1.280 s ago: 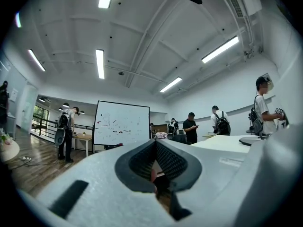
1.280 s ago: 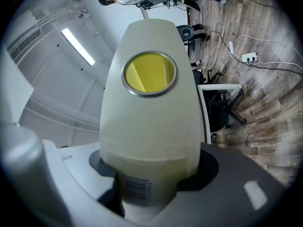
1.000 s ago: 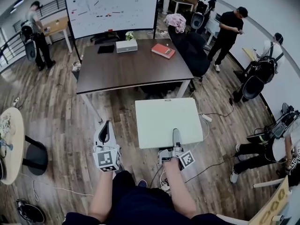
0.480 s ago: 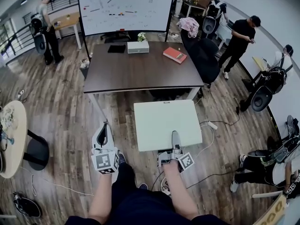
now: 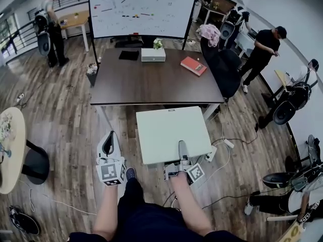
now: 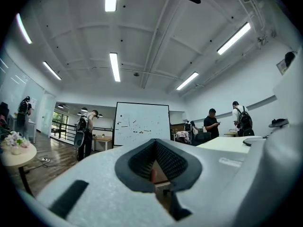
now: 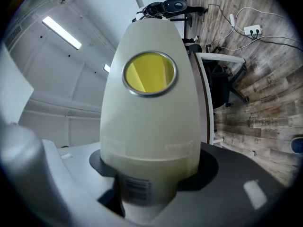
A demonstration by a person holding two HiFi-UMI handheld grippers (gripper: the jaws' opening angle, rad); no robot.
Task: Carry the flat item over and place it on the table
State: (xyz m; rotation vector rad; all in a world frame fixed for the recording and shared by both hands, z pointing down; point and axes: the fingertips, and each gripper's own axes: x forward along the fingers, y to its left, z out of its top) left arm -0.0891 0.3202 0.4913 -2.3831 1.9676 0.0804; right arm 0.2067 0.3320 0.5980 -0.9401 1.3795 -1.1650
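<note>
A flat pale-white board (image 5: pixel 171 132) hangs level in front of me, its far edge close to the near edge of the dark brown table (image 5: pixel 151 84). My right gripper (image 5: pixel 181 153) is shut on the board's near edge. In the right gripper view the board (image 7: pixel 151 117) fills the middle, with a round yellow-lined hole near its far end, and the right gripper (image 7: pixel 151 174) clamps its base. My left gripper (image 5: pixel 110 144) is to the left of the board, apart from it, shut and holding nothing. In its own view the left gripper (image 6: pixel 156 162) points level into the room.
On the table lie a white box (image 5: pixel 153 55), a red book (image 5: pixel 194 65) and a black flat item (image 5: pixel 128 55). A black chair (image 5: pixel 224 69) stands at its right end. A whiteboard (image 5: pixel 141 9) is behind. Cables and a power strip (image 5: pixel 222 144) lie on the floor. Several people stand around.
Both grippers and the board have moved forward toward the dark table. The table now sits nearer and the board's far edge has come up to its near edge.
</note>
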